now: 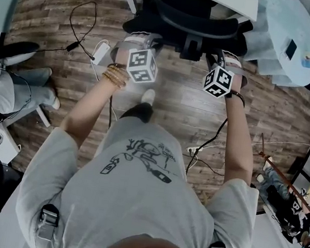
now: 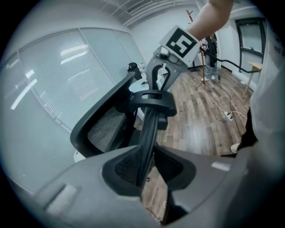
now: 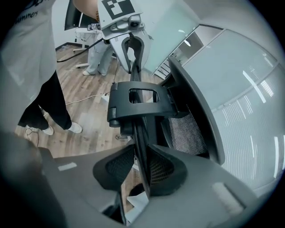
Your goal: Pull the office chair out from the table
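A black office chair stands tucked under a white table at the top of the head view. Its thin curved top bar runs between the pads of my left gripper, which is shut on it. On the same bar, just past the headrest bracket, my right gripper is shut as well. In the head view the left gripper and right gripper sit side by side at the chair's back, one on each side of its middle. The mesh backrest lies beyond the bar.
Cables and a power strip lie on the wood floor left of the chair. A seated person is at the far left, a round white table at the upper right. My shoe is just behind the chair. A glass partition stands past the table.
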Motion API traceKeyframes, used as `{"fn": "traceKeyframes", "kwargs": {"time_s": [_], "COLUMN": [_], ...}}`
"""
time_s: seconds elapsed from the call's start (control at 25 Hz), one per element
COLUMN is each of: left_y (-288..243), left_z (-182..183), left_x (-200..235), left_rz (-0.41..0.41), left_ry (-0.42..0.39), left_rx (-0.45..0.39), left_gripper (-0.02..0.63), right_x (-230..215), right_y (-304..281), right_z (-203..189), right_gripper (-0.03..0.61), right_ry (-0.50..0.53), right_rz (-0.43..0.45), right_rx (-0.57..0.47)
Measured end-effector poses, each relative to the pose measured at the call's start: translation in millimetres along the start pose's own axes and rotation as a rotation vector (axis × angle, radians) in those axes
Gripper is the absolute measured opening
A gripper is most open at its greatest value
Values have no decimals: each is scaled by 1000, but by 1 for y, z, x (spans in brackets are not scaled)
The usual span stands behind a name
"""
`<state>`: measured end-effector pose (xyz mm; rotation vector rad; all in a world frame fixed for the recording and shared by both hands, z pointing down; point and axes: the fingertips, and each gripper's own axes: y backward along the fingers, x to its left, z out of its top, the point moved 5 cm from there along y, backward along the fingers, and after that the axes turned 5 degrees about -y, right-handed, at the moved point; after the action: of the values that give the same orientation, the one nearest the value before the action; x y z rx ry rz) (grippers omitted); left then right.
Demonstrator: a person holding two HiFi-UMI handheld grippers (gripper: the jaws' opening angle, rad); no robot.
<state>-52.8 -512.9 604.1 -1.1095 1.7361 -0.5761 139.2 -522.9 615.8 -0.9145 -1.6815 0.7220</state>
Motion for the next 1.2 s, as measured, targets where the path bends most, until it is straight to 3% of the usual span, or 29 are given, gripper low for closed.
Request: {"fn": "traceKeyframes", "kwargs": {"time_s": [0.52,1.2], "left_y": [32,60], "left_z": [-18,5], "left_x": [-39,-109], "left_rz": [-24,-55], "left_ry": [28,12], "left_rx": [26,45], "left_gripper": [92,94], "right_x": [55,115], "right_y": [27,72], "right_z": [23,4], "right_gripper": [94,97], "right_ry": [-49,-73], "right_rz": [8,17], "right_rx": [-15,-3]}}
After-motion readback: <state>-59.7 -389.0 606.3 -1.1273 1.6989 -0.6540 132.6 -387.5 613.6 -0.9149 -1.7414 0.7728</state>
